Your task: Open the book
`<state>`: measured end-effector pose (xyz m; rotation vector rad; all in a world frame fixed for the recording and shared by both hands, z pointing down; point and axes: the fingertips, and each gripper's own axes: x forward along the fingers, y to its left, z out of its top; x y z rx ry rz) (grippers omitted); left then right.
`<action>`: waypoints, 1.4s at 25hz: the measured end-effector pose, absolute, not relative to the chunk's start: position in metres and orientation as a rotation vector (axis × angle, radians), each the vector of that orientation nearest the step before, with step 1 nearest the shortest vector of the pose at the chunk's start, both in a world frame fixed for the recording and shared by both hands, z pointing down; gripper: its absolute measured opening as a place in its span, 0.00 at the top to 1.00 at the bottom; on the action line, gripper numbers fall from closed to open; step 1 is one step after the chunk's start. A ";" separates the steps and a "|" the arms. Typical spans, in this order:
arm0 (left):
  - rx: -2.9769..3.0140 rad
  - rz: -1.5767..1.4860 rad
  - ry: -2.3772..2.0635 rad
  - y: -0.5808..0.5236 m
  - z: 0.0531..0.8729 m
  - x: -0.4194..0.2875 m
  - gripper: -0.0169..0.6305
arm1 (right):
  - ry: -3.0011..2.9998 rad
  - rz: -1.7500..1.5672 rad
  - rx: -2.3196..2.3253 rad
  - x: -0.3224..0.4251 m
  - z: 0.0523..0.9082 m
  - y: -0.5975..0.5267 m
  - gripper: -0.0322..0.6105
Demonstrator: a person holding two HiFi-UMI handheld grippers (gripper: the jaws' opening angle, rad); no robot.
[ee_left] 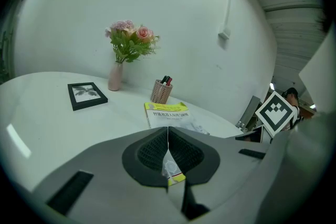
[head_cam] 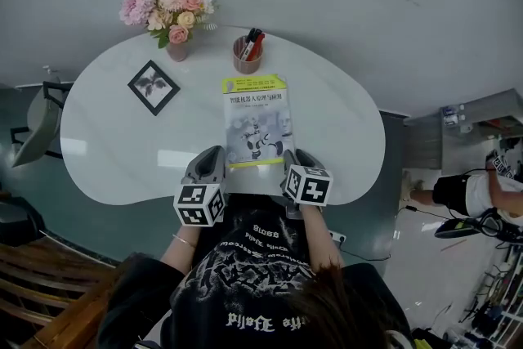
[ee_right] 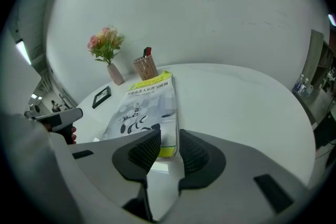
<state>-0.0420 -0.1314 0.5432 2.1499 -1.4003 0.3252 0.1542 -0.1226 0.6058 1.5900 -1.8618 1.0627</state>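
A closed book (head_cam: 256, 120) with a yellow-green band and a robot picture on its cover lies flat in the middle of the white table (head_cam: 106, 143). My left gripper (head_cam: 214, 158) is at the book's near left corner. In the left gripper view its jaws (ee_left: 168, 131) meet at the tips, and the book's corner (ee_left: 174, 174) shows under the slit. My right gripper (head_cam: 301, 162) is at the near right corner. In the right gripper view it (ee_right: 169, 144) stands open astride the book's (ee_right: 144, 102) right edge, its pads apart from the book.
Behind the book stand a woven pen holder (head_cam: 247, 53) and a vase of pink flowers (head_cam: 173, 12). A black picture frame (head_cam: 153, 86) lies at the left. The table's near edge runs just under both grippers. Chairs (head_cam: 33, 127) stand at the left, and a person (head_cam: 466, 192) at the far right.
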 end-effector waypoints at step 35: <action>2.101 0.324 -1.431 -0.134 0.551 -0.044 0.94 | -1.718 0.847 1.515 0.153 0.601 -0.123 0.87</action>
